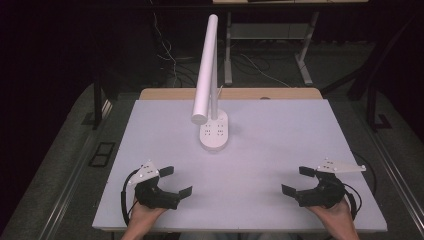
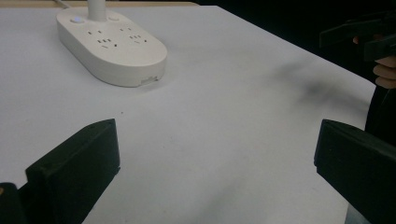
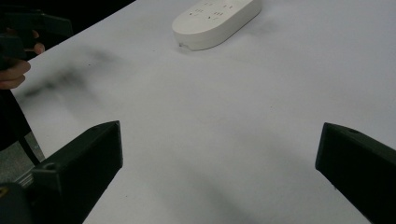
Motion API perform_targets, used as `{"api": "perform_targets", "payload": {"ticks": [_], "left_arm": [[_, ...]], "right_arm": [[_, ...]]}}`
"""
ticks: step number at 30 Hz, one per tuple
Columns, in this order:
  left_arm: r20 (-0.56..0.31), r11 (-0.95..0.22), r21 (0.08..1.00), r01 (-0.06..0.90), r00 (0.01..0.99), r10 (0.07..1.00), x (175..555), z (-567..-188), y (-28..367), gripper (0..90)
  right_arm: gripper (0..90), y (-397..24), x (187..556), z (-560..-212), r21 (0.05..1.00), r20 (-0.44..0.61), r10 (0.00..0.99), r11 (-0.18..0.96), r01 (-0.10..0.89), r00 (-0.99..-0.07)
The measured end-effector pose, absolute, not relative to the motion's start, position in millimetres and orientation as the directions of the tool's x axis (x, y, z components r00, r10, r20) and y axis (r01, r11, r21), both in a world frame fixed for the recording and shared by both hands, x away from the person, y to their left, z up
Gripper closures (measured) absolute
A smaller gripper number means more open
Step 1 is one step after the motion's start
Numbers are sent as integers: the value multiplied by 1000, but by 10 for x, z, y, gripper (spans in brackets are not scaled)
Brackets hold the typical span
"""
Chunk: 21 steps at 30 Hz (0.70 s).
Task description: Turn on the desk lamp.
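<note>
Hands low near table (image 1: 260, 150) edge, fingers apparently spread, empty.

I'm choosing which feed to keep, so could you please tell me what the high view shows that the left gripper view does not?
High view alone: the lamp's long white tube head, the floor cables, and the left claw seen whole with its grey plate. Left gripper view alone: the base's sockets close up and a button. Both: the white tabletop, the lamp base, and the right claw, open.

Grippers: we count two, the left gripper (image 1: 179, 181) and the right gripper (image 1: 295, 180)
Desk lamps with socket base: we count one desk lamp (image 1: 214, 132)
Tables: we count one table (image 1: 280, 145)
</note>
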<state>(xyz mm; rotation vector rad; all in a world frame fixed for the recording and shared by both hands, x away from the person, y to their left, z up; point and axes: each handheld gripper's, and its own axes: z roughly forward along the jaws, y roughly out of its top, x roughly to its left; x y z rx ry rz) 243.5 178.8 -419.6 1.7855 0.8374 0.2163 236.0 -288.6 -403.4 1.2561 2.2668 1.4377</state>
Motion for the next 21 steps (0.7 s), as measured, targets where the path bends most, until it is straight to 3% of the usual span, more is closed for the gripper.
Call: {"api": "perform_targets", "payload": {"ticks": [21], "left_arm": [[-240, -157, 890, 428, 732, 637, 2429, -4197, 1774, 0]], "right_arm": [[5, -2958, 2378, -4052, 808, 307, 713, 155, 569, -630]]}}
